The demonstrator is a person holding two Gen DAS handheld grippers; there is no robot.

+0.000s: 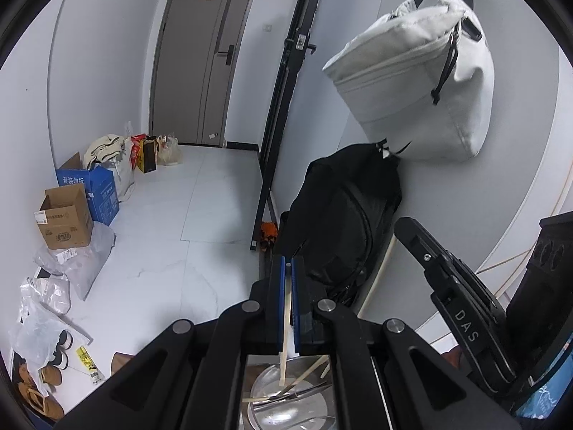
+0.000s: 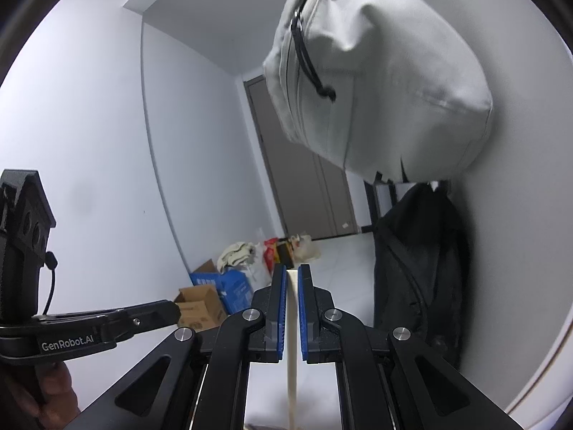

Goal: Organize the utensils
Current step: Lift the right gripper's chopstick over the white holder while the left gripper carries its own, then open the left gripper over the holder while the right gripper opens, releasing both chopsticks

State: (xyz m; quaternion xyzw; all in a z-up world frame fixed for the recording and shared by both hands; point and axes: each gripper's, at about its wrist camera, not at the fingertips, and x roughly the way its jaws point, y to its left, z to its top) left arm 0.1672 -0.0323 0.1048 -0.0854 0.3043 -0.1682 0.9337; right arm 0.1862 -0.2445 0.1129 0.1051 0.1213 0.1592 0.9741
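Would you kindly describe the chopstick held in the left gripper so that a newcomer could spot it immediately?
Find the round metal tray at the bottom of the left wrist view, below the left gripper. A pale wooden chopstick runs up from it between the blue finger pads. Unlike the other chopsticks lying slanted across the tray, it stands nearly upright and is clamped.

Ahead of me a pale canvas bag point(image 1: 415, 82) hangs against the white wall, and just under it a black backpack point(image 1: 343, 215) leans on the same wall. A grey door point(image 1: 204, 53) closes the far end of the tiled floor point(image 1: 186, 215). Along the floor's left edge I see a brown cardboard box point(image 1: 64, 218) touching a blue box point(image 1: 95, 188), with shopping bags point(image 1: 150, 152) further along near the door and plastic bags with shoes point(image 1: 50, 354) nearest me.
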